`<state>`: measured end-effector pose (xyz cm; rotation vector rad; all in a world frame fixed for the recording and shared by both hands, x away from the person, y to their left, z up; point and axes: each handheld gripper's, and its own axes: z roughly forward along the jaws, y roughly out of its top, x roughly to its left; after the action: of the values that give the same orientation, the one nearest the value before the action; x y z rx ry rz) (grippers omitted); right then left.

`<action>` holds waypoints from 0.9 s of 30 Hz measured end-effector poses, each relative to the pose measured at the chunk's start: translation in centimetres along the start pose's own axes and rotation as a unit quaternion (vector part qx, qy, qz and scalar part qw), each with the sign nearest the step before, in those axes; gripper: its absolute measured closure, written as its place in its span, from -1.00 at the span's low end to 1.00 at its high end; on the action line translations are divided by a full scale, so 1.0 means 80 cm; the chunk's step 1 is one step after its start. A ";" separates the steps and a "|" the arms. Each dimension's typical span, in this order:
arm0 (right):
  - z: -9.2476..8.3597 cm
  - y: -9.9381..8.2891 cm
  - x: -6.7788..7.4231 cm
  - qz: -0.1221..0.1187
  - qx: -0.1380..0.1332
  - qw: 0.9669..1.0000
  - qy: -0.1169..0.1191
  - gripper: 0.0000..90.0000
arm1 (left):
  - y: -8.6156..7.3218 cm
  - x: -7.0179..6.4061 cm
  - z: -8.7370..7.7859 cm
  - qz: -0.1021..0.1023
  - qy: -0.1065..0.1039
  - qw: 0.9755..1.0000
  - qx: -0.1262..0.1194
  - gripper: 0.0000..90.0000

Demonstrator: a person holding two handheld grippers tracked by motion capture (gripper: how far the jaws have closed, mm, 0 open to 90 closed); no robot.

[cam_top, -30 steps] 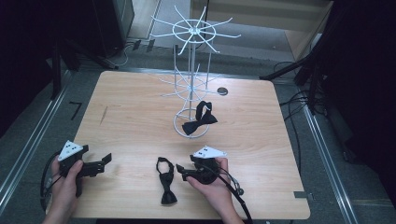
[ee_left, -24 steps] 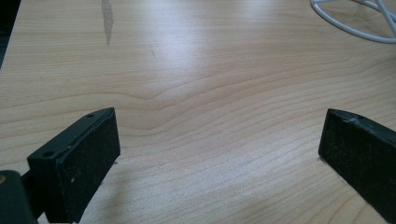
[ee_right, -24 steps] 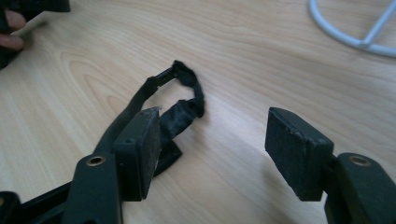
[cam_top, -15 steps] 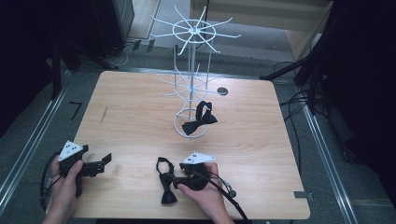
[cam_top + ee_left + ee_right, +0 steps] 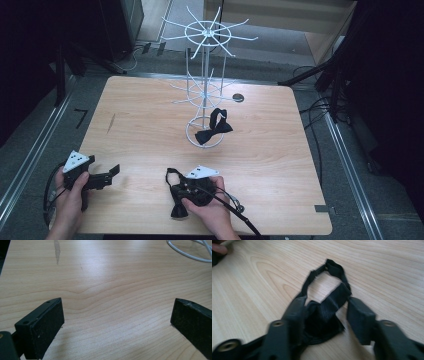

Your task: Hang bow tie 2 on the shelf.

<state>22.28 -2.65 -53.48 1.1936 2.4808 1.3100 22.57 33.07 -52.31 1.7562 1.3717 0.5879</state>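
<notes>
- 2 black bow ties on the table [image 5: 125, 125], with places given from the white wire rack [image 5: 205, 90] that stands at the far middle.
- Bow tie 1, the near bow tie [image 5: 322, 315]: it lies flat on the wood, well in front of the rack base and close to the near edge. Its strap loop points away from the right gripper. In the high view it sits at [image 5: 179, 200], partly under the right hand.
- Bow tie 2, the far bow tie [image 5: 214, 131]: it rests at the rack base, leaning on the wire ring, untouched.
- Right gripper [image 5: 325, 315]: its jaws straddle the knot and wing of bow tie 1 and have just been closing. The left jaw looks to be touching the cloth, while a gap shows beside the right jaw, so there is no clamp yet.
- Left gripper [image 5: 117, 322]: it is well to the left of bow tie 1, with its jaws wide apart over bare wood and nothing between them.
- Handling, as a judgement: the cloth is light, soft and limp, and not fragile. It is likely to sag and fold when lifted.
- Best hold: the thick middle knot, or the strap loop for hanging on a rack arm.
</notes>
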 end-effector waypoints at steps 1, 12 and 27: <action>0.000 0.000 -0.001 0.002 0.000 1.000 -0.002 0.37 | 0.000 0.000 0.000 0.000 0.000 1.000 0.001 -1.00; -0.014 0.001 -0.006 -0.022 -0.027 0.999 -0.020 0.95 | 0.000 0.000 0.000 -0.002 -0.001 1.000 -0.003 -1.00; -0.044 0.015 -0.006 -0.043 -0.092 0.994 -0.033 0.97 | 0.000 0.000 0.000 -0.002 -0.001 1.000 -0.003 -1.00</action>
<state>21.84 -4.94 -50.53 1.0588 2.2803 1.4160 22.55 33.06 -52.34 1.7475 1.3708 0.5877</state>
